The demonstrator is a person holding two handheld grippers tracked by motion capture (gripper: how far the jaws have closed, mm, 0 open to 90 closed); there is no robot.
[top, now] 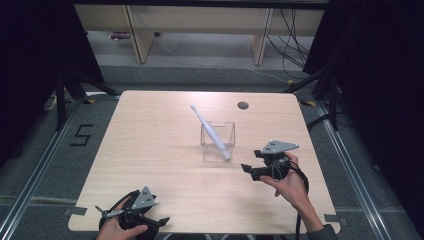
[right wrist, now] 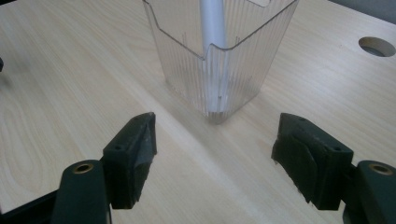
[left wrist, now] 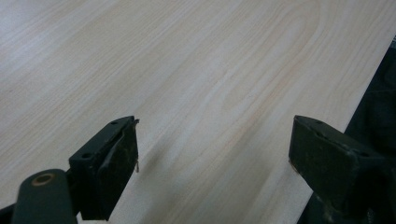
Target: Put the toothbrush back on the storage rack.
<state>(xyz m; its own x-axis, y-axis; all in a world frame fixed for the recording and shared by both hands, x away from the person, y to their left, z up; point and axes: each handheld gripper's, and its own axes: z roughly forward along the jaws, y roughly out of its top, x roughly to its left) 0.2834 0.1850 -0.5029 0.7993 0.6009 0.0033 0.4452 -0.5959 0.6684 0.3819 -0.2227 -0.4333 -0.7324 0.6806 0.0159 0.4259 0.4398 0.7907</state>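
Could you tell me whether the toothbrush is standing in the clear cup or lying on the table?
In the cup: the toothbrush leans inside the clear cup, its head sticking out above the rim.

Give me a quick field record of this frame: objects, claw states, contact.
surface: wooden table
container: clear ribbed cup, upright, mid-table
content: white toothbrush, handle end in cup, leaning, head up toward far left
right claw: open, aimed at cup, apart from it
left claw: open, near front edge, nothing between jaws
contact: none
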